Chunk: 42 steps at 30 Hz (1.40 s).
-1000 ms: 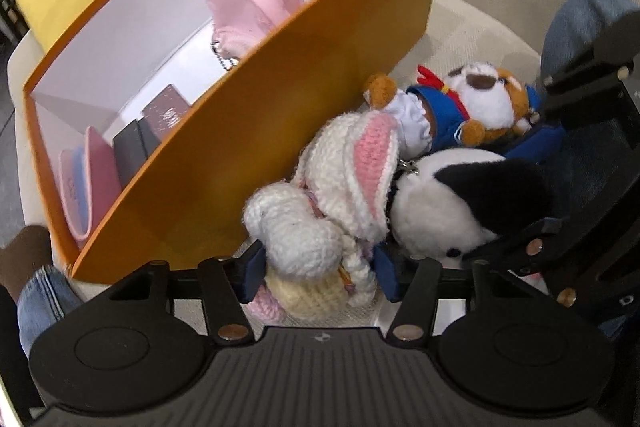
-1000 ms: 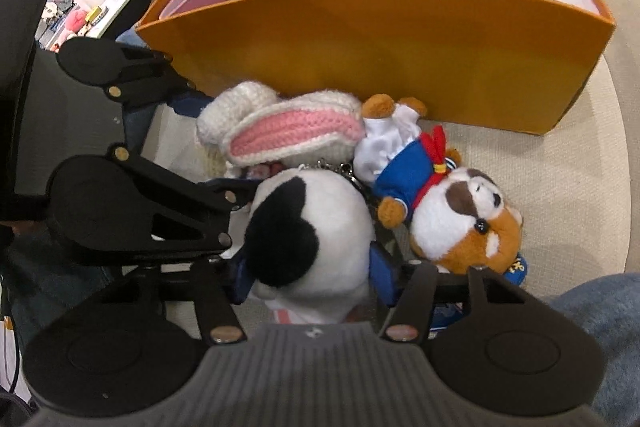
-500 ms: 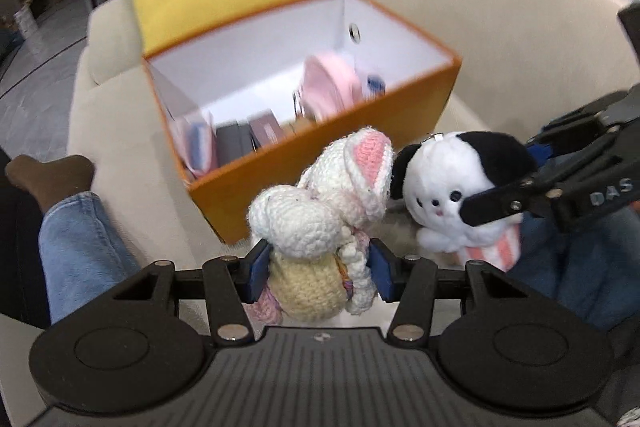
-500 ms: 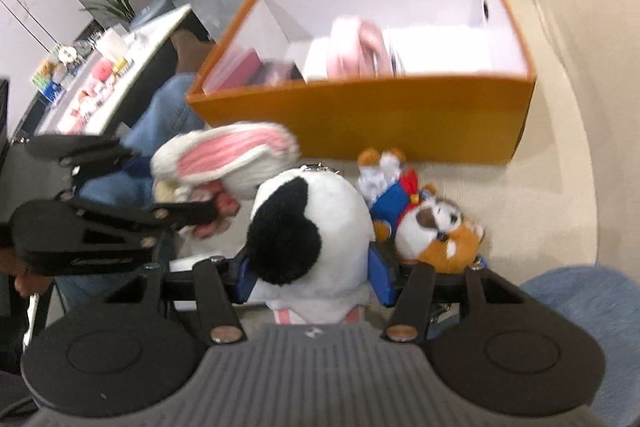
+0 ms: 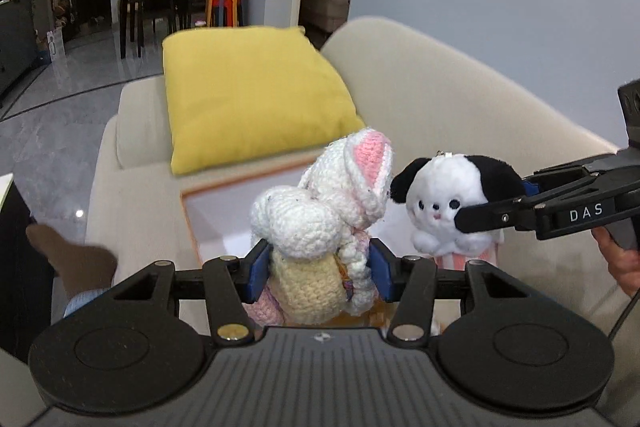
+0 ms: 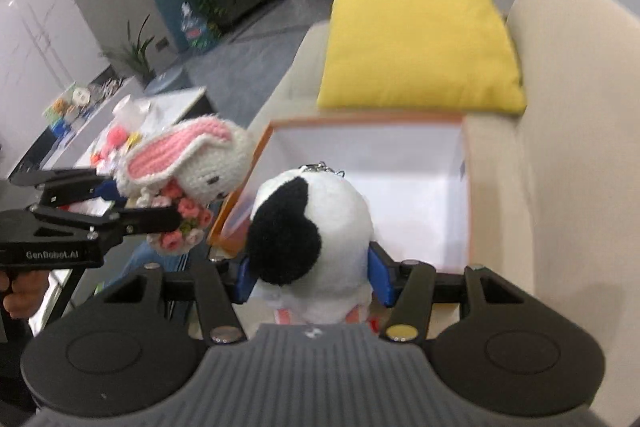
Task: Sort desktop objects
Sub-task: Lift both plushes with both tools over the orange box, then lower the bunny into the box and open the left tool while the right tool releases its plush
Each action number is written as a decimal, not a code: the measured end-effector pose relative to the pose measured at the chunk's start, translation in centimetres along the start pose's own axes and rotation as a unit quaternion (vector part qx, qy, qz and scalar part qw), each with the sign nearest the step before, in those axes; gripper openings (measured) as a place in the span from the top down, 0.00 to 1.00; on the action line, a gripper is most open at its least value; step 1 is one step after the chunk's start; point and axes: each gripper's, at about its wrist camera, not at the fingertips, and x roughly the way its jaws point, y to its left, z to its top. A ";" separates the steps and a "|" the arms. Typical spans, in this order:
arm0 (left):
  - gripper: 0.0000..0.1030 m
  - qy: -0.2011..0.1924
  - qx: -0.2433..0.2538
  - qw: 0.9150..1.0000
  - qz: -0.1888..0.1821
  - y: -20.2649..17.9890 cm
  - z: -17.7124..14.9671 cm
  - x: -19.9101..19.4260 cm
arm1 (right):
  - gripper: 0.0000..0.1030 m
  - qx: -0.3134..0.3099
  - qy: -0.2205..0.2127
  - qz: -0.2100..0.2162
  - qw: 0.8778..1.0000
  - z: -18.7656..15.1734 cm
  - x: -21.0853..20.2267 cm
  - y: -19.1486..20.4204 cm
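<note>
A crocheted rabbit (image 5: 320, 223) is clamped between the blue pads (image 5: 258, 273) of the left gripper (image 5: 318, 273), which is closed against the toy's yellow body. The rabbit's white head and pink-lined ear are seen above the pads, and it is held up in the air over the near left part of an orange box (image 5: 188, 203). From the right wrist view the same rabbit (image 6: 188, 167) is seen to the left of the box, with a bunch of pink crocheted flowers at its front, gripped by the left gripper (image 6: 160, 217).

A black-and-white plush dog (image 6: 312, 231) is held in the right gripper (image 6: 312, 277), whose blue pads (image 6: 378, 273) are pressed against the toy's sides. A metal keychain loop is seen at the top of its head. The dog is raised over the near edge of the orange box (image 6: 466, 195), whose white inside is visible beyond it. In the left wrist view the dog (image 5: 448, 203) faces the camera just to the right of the rabbit, the two toys close together but their contact cannot be told, and the right gripper (image 5: 480, 215) reaches in from the right.

The box is set on a beige sofa (image 6: 568, 131), and a yellow cushion (image 6: 416, 43) lies at its far side. A low tabletop (image 6: 120, 131) carrying small colourful items is seen at far left.
</note>
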 end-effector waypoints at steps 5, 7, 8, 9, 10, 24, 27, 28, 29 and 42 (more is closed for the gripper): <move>0.42 -0.008 -0.032 0.999 -0.008 1.0 3.0 2.7 | 0.44 0.001 -0.027 -0.022 0.999 3.7 0.7 -1.7; 0.42 -0.014 -0.056 0.998 -0.016 1.9 3.9 4.2 | 0.44 -0.002 -0.028 -0.027 0.999 5.1 1.6 -2.3; 0.42 -0.017 -0.061 0.998 -0.020 2.1 4.3 5.0 | 0.44 -0.004 -0.025 -0.030 0.999 5.8 2.2 -2.7; 0.42 -0.017 -0.067 0.997 -0.022 2.3 4.7 5.9 | 0.44 -0.004 -0.023 -0.033 0.999 6.5 2.9 -3.1; 0.42 -0.012 -0.073 0.997 -0.024 2.6 5.0 6.8 | 0.44 -0.003 -0.019 -0.038 0.999 7.2 3.6 -3.6; 0.42 0.107 -0.184 0.976 -0.041 7.7 1.8 19.4 | 0.44 0.017 0.105 -0.053 0.993 9.3 18.5 -8.1; 0.42 0.129 -0.202 0.970 -0.045 8.6 0.7 20.8 | 0.44 0.011 0.132 -0.046 0.990 8.6 21.2 -7.9; 0.42 0.135 -0.202 0.969 -0.043 8.5 0.5 21.0 | 0.44 0.010 0.140 -0.046 0.989 8.4 21.9 -7.7; 0.42 0.140 -0.199 0.969 -0.041 8.4 0.2 21.3 | 0.44 0.007 0.150 -0.049 0.987 8.1 22.7 -7.7; 0.43 0.192 -0.234 0.953 -0.001 10.5 -1.9 22.4 | 0.44 -0.020 0.176 -0.040 0.983 7.0 26.5 -6.9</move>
